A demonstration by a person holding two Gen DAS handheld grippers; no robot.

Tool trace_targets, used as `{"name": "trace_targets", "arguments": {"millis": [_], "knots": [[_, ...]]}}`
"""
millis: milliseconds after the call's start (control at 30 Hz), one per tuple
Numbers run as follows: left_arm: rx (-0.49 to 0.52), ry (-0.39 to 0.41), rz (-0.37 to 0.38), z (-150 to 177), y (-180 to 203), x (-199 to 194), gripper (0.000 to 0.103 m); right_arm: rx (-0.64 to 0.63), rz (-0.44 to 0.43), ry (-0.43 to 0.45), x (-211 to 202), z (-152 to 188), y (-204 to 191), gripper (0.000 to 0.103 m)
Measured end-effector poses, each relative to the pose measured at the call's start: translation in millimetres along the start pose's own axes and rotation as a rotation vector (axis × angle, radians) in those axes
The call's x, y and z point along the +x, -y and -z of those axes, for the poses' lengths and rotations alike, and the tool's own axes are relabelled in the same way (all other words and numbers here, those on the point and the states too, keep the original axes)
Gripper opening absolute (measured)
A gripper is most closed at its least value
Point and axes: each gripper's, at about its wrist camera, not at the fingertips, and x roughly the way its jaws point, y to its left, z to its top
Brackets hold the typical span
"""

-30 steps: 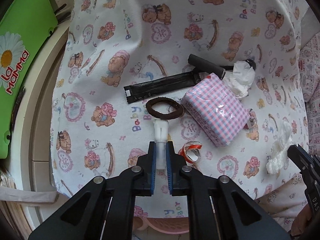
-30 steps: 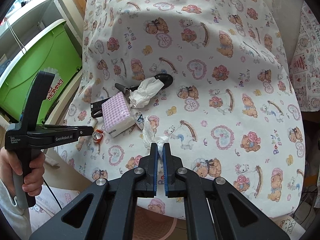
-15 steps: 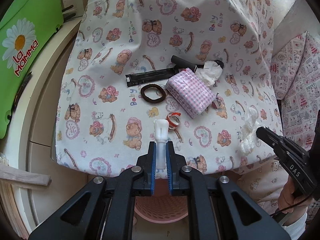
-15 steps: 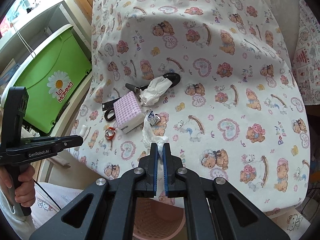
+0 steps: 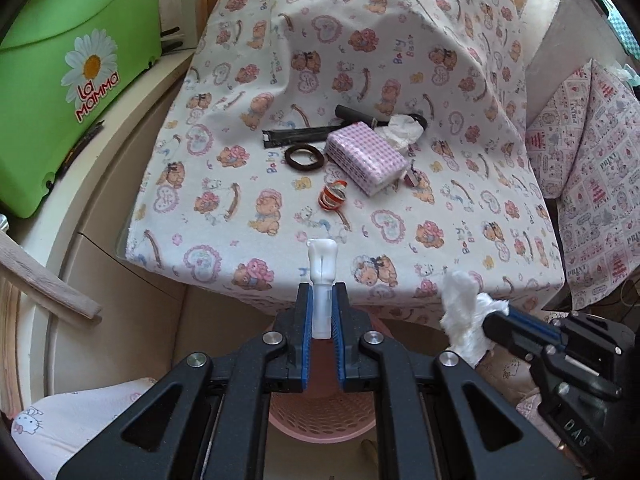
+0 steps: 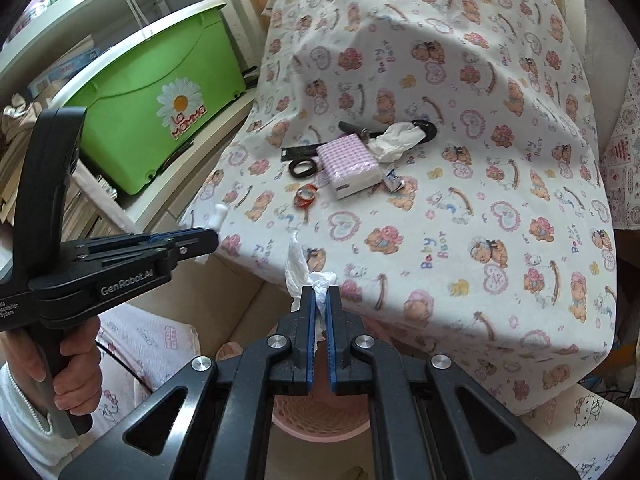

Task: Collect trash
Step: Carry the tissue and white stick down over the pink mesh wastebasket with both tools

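My left gripper (image 5: 321,292) is shut on a small white plastic tube (image 5: 322,268), held past the table's front edge. My right gripper (image 6: 319,294) is shut on a crumpled white tissue (image 6: 298,270), also off the table's front edge. The tissue also shows in the left wrist view (image 5: 464,316). A pink mesh basket (image 5: 324,420) stands on the floor below both grippers; it also shows in the right wrist view (image 6: 320,416). On the bear-print tablecloth (image 5: 400,60) lie another white tissue (image 5: 402,130), an orange ribbon curl (image 5: 332,197) and a small wrapper (image 6: 393,179).
Also on the table: a pink checked tissue pack (image 5: 366,158), a brown hair tie (image 5: 305,157), a black strip (image 5: 298,136) and a black handled tool (image 5: 360,114). A green box (image 5: 60,80) stands to the left. A patterned cloth (image 5: 592,160) hangs at the right.
Both grippers have pulled back from the table and down toward the pink basket, each still holding its piece. The table objects have not moved.
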Motion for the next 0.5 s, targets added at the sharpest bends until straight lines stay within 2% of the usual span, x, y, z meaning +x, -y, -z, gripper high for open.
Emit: {"name": "trace_targets", "arguments": {"millis": [133, 267, 367, 500], "knots": [[-0.015, -0.033, 0.002, 15, 1, 19, 0.008, -0.051, -0.010, -0.060, 13, 19, -19, 0.006], [-0.078, -0.059, -0.031, 31, -11, 37, 0.008, -0.089, 0.002, -0.113, 32, 34, -27, 0.006], [-0.067, -0.097, -0.021, 41, -13, 50, 0.008, -0.092, 0.017, -0.158, 47, 44, -26, 0.006], [-0.044, -0.138, -0.051, 51, -11, 71, 0.008, -0.090, 0.056, -0.191, 65, 51, -21, 0.006]]}}
